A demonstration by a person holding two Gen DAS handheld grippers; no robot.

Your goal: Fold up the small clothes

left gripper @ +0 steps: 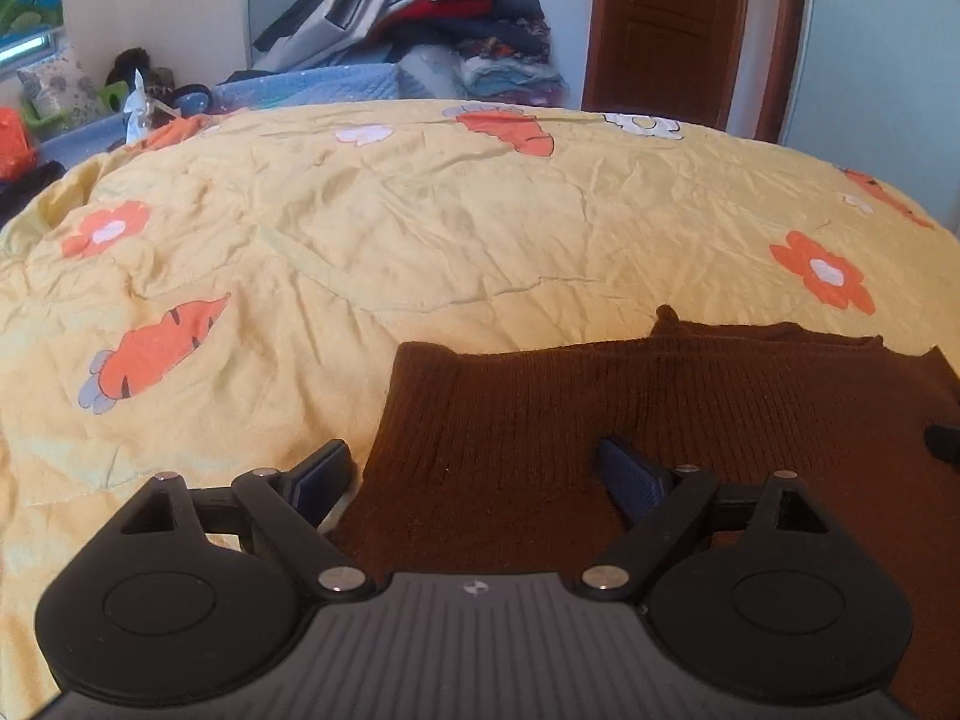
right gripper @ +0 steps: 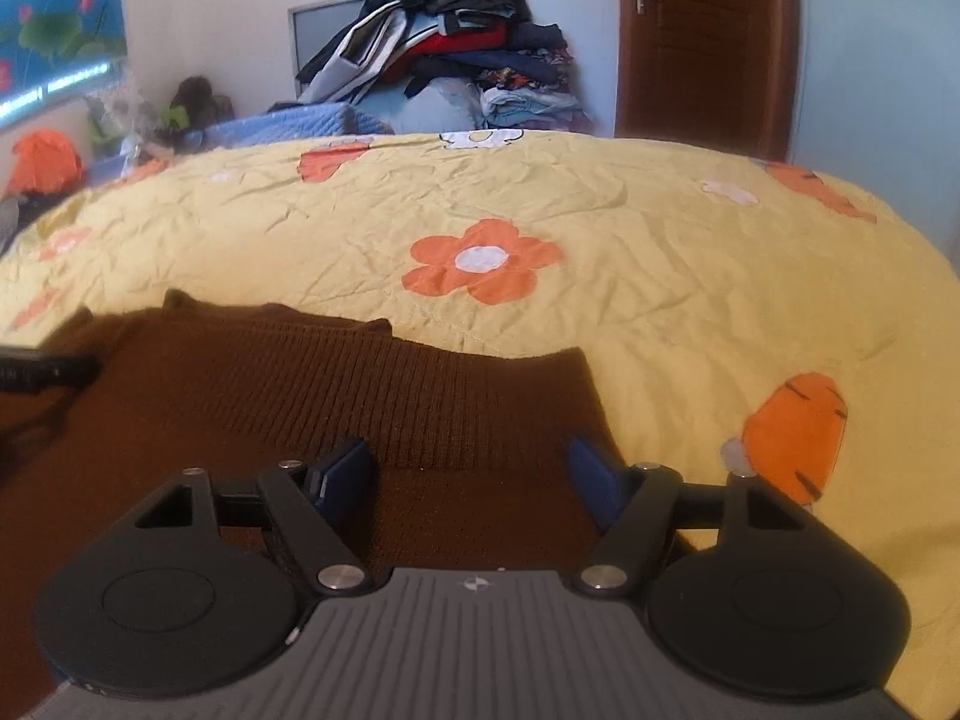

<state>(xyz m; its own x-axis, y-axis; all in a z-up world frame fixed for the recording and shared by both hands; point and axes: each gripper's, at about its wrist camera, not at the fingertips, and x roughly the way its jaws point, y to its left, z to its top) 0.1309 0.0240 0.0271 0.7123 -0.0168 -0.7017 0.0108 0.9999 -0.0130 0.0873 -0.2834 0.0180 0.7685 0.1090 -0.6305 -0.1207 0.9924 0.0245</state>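
Observation:
A brown ribbed knit garment [left gripper: 600,408] lies flat on the yellow bedspread [left gripper: 420,228]. My left gripper [left gripper: 474,468] is open over the garment's left part, its left finger off the cloth edge and its right finger above the knit. In the right wrist view the same brown garment [right gripper: 300,396] fills the lower left. My right gripper [right gripper: 468,468] is open over the garment's right part, its right finger near the right edge. The tip of the other gripper shows at the left edge [right gripper: 42,369]. Nothing is held.
The bedspread [right gripper: 660,252] has orange flower and carrot prints. A pile of clothes [left gripper: 432,18] is heaped behind the bed against the wall. A brown wooden door [left gripper: 666,24] stands at the back right. Clutter and an orange bag [right gripper: 45,162] lie at the far left.

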